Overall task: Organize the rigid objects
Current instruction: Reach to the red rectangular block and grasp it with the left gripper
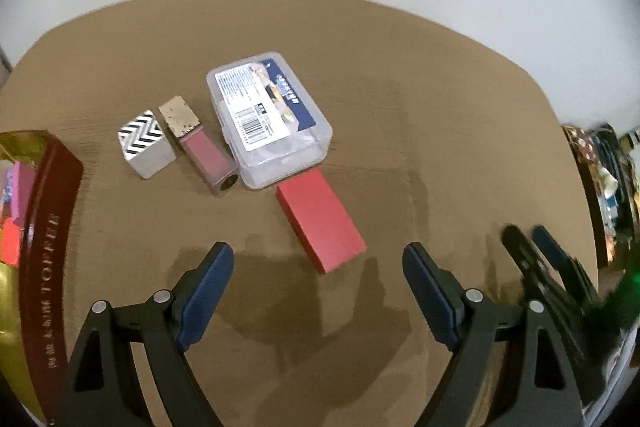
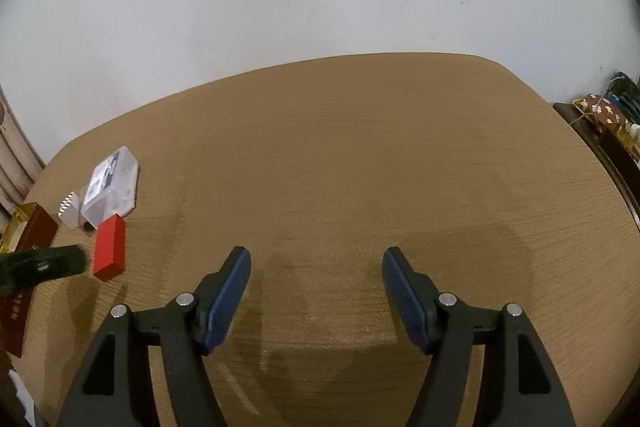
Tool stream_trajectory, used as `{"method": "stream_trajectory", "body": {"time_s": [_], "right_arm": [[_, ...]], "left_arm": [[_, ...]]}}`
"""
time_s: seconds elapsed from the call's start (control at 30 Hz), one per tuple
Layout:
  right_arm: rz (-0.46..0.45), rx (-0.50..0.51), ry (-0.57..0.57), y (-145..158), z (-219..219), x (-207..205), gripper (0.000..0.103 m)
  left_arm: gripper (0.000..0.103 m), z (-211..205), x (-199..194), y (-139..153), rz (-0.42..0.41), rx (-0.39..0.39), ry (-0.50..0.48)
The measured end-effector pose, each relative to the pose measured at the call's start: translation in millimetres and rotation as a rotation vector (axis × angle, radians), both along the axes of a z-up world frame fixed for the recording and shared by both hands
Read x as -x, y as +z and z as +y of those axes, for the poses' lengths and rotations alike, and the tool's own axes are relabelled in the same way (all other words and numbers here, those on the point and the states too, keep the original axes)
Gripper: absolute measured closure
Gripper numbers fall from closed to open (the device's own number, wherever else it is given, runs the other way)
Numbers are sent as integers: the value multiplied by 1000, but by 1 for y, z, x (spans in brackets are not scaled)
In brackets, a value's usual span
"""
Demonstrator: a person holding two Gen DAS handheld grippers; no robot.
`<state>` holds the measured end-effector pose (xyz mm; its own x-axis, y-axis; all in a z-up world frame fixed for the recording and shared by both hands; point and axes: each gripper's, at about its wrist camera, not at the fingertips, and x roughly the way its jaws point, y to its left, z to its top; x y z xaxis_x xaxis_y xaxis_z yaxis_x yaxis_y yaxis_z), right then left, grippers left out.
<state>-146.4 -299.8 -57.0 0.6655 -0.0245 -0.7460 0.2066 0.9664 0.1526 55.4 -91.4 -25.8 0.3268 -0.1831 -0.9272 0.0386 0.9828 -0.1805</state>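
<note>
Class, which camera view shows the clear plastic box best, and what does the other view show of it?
The left wrist view: the clear box sits near centre, large, its label and barcode visible. In the right wrist view the box is small at the far left edge, its label blurred.

Black tool [image 2: 316,257], ribbed blue pads [image 2: 230,301]

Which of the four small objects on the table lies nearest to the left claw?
The plain red box; it lies just ahead of the open left claw, while the others sit farther back.

Red box [image 1: 321,221] lies flat, touching the clear plastic case [image 1: 270,119].
</note>
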Motion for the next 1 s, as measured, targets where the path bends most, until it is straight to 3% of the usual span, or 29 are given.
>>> {"method": "stream_trajectory", "body": {"time_s": [0.23, 0.53, 0.6, 0.63, 0.67, 0.93, 1.0], "right_arm": [[-33, -16, -2, 11, 17, 13, 33], [-57, -28, -6, 16, 14, 19, 33], [-61, -31, -9, 18, 13, 20, 33], [-62, -32, -11, 18, 13, 20, 33], [-65, -35, -15, 18, 11, 20, 33], [-61, -42, -27, 17, 9, 21, 33], [-58, -42, -28, 17, 10, 20, 33]], "left_arm": [[20, -1, -18, -12, 33, 14, 61], [29, -14, -24, -24, 48, -97, 114], [44, -19, -24, -24, 31, -149, 113], [59, -19, -22, -23, 16, -161, 114], [78, -20, -20, -21, 8, -153, 115], [77, 24, 16, -12, -14, 38, 154], [77, 34, 33, -7, -30, 40, 146]]}}
